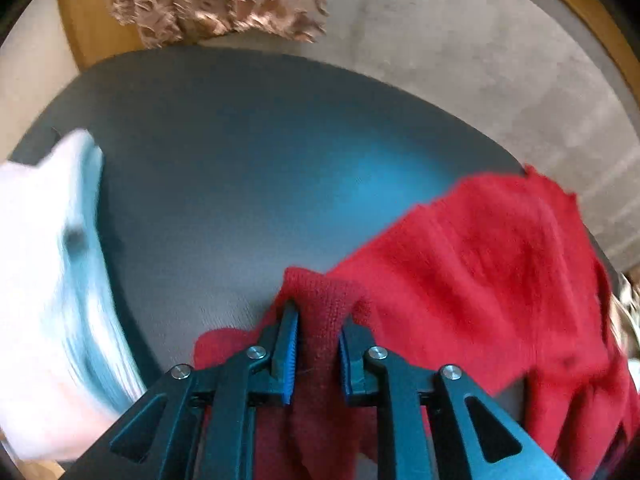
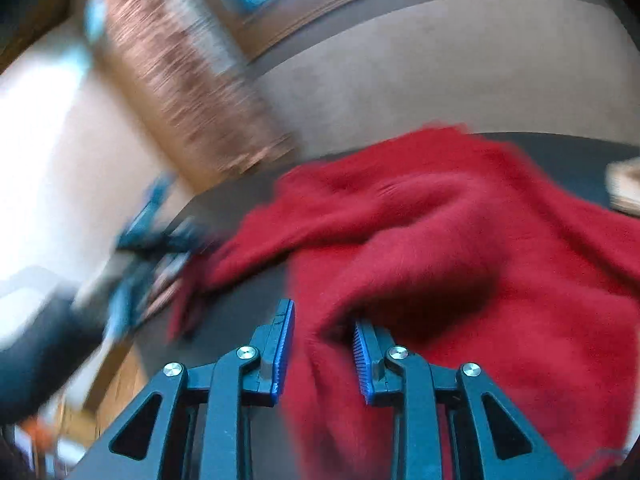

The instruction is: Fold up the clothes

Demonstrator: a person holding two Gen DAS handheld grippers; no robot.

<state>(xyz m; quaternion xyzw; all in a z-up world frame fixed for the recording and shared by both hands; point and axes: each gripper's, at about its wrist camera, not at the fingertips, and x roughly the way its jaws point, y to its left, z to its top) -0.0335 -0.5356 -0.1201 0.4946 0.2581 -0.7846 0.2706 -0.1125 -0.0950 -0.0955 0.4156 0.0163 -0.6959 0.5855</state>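
A red knit sweater [image 1: 492,264] lies crumpled over the right part of a dark grey tabletop [image 1: 240,168]. My left gripper [image 1: 319,342] points down at the table's near edge, shut on a bunched ribbed fold of the sweater that rises between its blue pads [image 1: 290,344]. In the right wrist view the same red sweater [image 2: 460,240] spreads across the table, and my right gripper [image 2: 325,350] is shut on a thick fold of it. The left gripper [image 2: 160,248] shows there as a blur at the sweater's left end.
A white and pale blue cloth [image 1: 44,264] lies at the table's left edge. A brown textured fabric [image 1: 216,0] hangs beyond the far edge, over a beige floor [image 1: 480,60]. A light flat object [image 2: 624,188] sits at the far right of the tabletop [image 2: 560,156].
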